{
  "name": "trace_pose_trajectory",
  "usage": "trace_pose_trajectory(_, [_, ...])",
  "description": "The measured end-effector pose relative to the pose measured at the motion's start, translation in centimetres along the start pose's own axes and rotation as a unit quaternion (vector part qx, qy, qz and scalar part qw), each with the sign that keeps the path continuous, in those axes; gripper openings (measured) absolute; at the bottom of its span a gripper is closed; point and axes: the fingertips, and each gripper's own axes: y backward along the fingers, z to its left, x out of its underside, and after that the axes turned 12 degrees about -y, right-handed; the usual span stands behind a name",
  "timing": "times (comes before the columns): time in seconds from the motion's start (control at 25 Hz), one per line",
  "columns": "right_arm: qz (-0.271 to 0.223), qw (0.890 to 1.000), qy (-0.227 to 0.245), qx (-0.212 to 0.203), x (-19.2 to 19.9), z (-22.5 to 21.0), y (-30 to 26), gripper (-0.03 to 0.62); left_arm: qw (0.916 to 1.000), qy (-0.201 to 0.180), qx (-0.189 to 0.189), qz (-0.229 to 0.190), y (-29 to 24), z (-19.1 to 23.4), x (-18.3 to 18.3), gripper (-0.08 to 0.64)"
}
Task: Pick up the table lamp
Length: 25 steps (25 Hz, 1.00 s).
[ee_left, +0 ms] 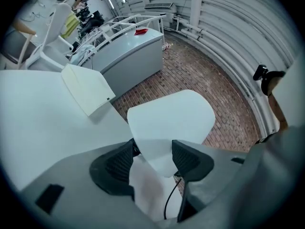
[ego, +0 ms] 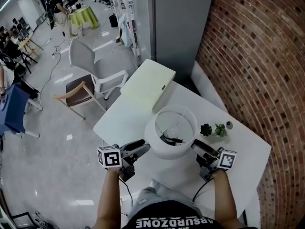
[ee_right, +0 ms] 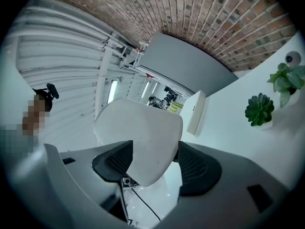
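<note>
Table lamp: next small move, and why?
Probably lift both together, slow and level. The white-shaded table lamp sits between the jaws of the left gripper and right gripper, its shade filling both gaps, and a thin black cable trails beneath.

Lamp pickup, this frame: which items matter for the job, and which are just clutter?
In the job:
- table lamp
- left gripper and right gripper, both closed on it

Lying about:
- pale flat box
- two small potted plants
- small round object beside them
- grey chair off the table
</note>
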Motion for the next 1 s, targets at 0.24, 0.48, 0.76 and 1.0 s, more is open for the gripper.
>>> trace_pose_trajectory(0.24, [0.026, 0.999, -0.022, -0.026, 0.0, -0.4, -0.2, 0.272, 0.9969, 0.04, 0.067, 0.007, -0.5, 0.0, 0.2, 0.239])
trace_pose_trajectory(0.48, [0.052, 0.996, -0.054, -0.056, 0.2, -0.6, -0.6, 0.272, 0.9893, 0.078, 0.123, 0.0, -0.9, 0.2, 0.5, 0.239])
trace_pose_trajectory(0.76, [0.076, 0.989, -0.093, -0.088, 0.5, -1.3, -0.8, 0.27, 0.9866, 0.078, 0.143, -0.01, -1.1, -0.1, 0.4, 0.239])
trace_pose_trajectory(1.0, [0.076, 0.987, -0.095, -0.107, 0.4, -0.8, -1.1, 0.27, 0.9838, 0.087, 0.156, -0.022, -1.1, -0.2, 0.3, 0.219])
